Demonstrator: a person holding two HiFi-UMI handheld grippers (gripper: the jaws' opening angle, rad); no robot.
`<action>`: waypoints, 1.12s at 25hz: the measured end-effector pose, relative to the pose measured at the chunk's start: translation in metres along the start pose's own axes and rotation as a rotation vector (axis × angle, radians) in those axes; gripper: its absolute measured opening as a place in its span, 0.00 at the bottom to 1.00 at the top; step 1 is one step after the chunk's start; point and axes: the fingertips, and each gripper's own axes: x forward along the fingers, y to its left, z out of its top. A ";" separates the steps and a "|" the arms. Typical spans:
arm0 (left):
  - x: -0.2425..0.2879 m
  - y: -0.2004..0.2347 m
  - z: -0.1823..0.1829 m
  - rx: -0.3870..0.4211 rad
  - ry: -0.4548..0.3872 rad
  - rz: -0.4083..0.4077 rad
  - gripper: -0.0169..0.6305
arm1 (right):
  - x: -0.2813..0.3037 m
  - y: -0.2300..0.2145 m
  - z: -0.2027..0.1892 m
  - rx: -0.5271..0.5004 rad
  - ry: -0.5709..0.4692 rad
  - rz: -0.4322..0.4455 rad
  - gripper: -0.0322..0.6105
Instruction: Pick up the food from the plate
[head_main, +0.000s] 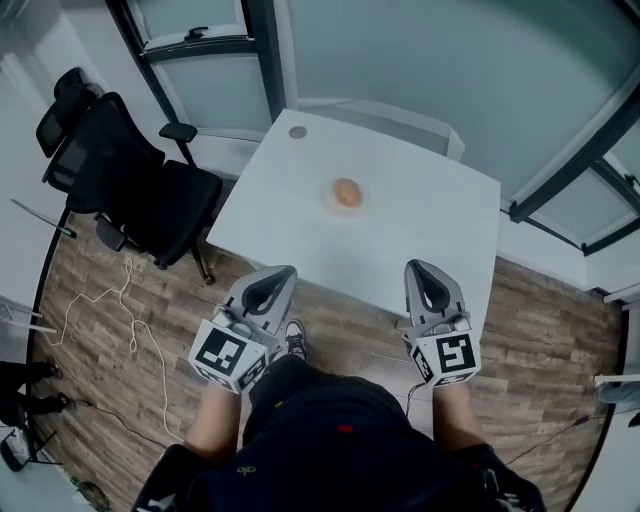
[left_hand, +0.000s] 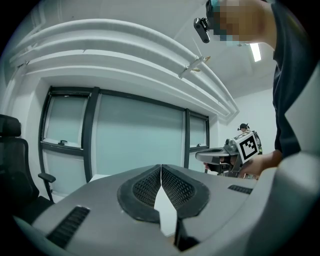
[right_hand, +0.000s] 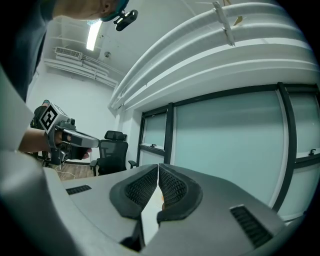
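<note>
Out from the person's dark shirt (head_main: 330, 440), the left gripper (head_main: 283, 271) and right gripper (head_main: 420, 266) hover short of the counter (head_main: 430, 230). Their fingers (left_hand: 142, 187) are pressed together on nothing, apparently poised before a reach. The round orange-brown food (head_main: 346, 192) sits on its plate (head_main: 327, 203) mid-counter.

Your table (head_main: 430, 215) is white, smooth and matt. The plate (head_main: 330, 207) on it looks pale and faintly glossy. The food (head_main: 347, 192) has a smooth orange-brown skin with a soft sheen. The floor (head_main: 100, 300) shows matt wood-grain planks. The chair (head_main: 130, 180) has a black mesh back and what looks like a black cloth seat. Your left gripper (head_main: 283, 270) and right gripper (head_main: 420, 265) have matt grey plastic shells. Their pads (left_hand: 145, 187) are black, look rubbery and carry a fine ribbed grid. The panes (head_main: 400, 60) are frosted glass, set in dark, smooth frames (head_main: 262, 50). Your shirt (head_main: 340, 440) is dark matt cloth.
</note>
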 end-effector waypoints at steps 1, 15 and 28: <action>0.004 0.011 0.001 0.000 0.000 -0.006 0.06 | 0.011 0.000 0.002 -0.003 0.002 -0.004 0.09; 0.070 0.165 0.015 -0.008 0.004 -0.127 0.06 | 0.152 0.001 0.017 -0.021 0.068 -0.114 0.09; 0.100 0.233 -0.002 -0.044 0.022 -0.133 0.06 | 0.220 -0.007 0.003 0.012 0.119 -0.124 0.09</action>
